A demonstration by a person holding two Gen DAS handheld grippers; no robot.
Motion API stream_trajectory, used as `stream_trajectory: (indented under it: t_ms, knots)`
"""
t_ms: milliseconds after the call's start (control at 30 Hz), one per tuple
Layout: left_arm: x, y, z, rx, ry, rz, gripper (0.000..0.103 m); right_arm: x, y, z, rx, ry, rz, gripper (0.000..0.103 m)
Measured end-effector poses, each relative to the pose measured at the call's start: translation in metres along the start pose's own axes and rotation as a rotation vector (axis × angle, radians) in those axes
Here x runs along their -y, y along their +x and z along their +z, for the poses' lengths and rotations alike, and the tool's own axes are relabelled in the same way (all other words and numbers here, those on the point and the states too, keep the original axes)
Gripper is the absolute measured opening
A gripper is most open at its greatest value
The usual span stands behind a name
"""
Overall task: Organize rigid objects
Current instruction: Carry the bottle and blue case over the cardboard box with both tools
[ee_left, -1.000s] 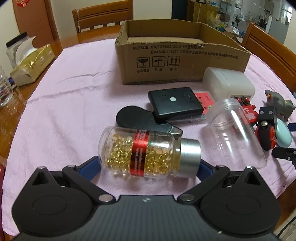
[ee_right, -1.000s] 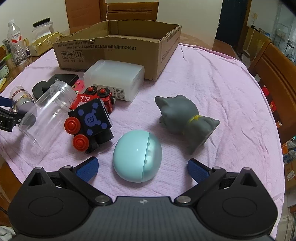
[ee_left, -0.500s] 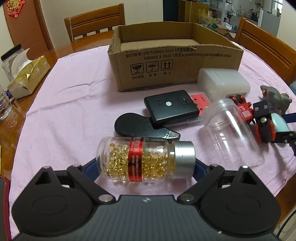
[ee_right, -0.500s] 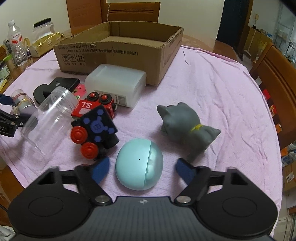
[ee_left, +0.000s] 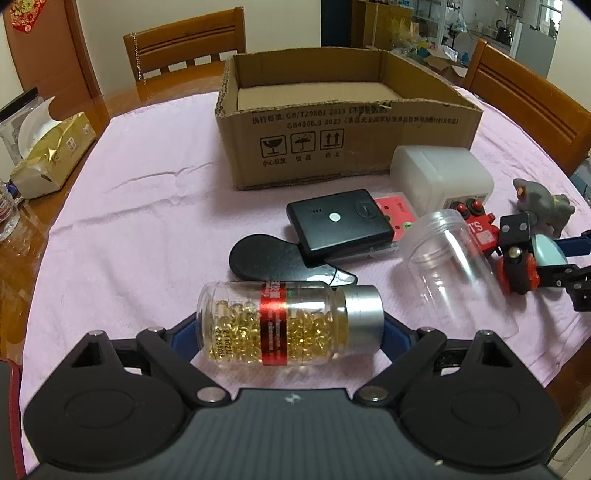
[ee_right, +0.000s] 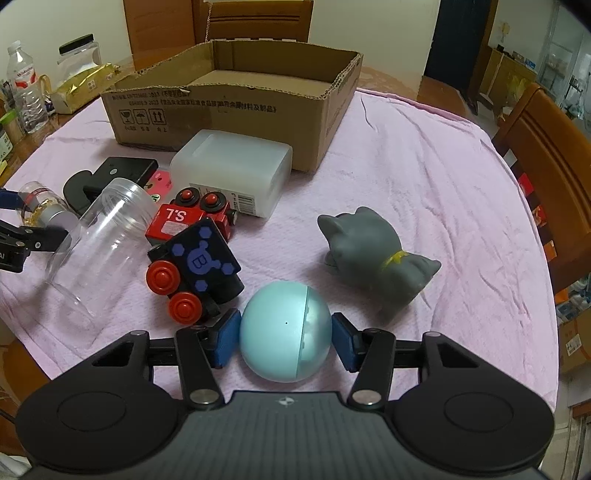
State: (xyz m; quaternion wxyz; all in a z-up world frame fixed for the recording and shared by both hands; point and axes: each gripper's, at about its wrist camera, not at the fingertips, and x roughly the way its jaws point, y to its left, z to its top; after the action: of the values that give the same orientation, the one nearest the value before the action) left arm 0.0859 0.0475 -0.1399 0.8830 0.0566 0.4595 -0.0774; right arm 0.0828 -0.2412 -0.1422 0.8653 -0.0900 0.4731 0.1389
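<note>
Wooden chairs (ee_left: pixel 184 48) ring a pink-clothed table (ee_left: pixel 147 192) before pale walls (ee_right: pixel 388 33).

— What lies nearest?
— A clear capsule bottle (ee_left: pixel 288 328) on its side, gold pills inside, red band, silver cap pointing right. To its right, a pale blue ball (ee_right: pixel 286 334).
— And further out?
— An empty clear jar (ee_left: pixel 458 269) lying down, two toy train cars (ee_right: pixel 194 251), a grey cat figure (ee_right: pixel 376 260), and the open cardboard box (ee_left: pixel 347 147) at the far side.
</note>
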Motion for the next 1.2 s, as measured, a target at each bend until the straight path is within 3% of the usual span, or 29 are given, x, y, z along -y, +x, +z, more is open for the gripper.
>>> stream_trajectory:
  t_ms: [633, 800, 967, 1200]
  knots:
    - [-0.002, -0.033, 0.034, -0.075, 0.156, -0.089, 0.093, 0.007, -0.033, 0.029, -0.031, -0.091, 0.023, 0.058]
    - [-0.001, -0.049, 0.062, -0.078, 0.203, -0.123, 0.093, 0.007, -0.048, 0.052, -0.012, -0.119, 0.058, 0.058]
    - [0.001, -0.064, 0.096, -0.017, 0.229, -0.129, 0.093, 0.008, -0.060, 0.079, 0.023, -0.142, 0.094, 0.058]
    - [-0.002, -0.057, 0.145, 0.032, 0.245, -0.112, 0.093, 0.008, -0.064, 0.125, 0.082, -0.182, 0.125, 0.058]
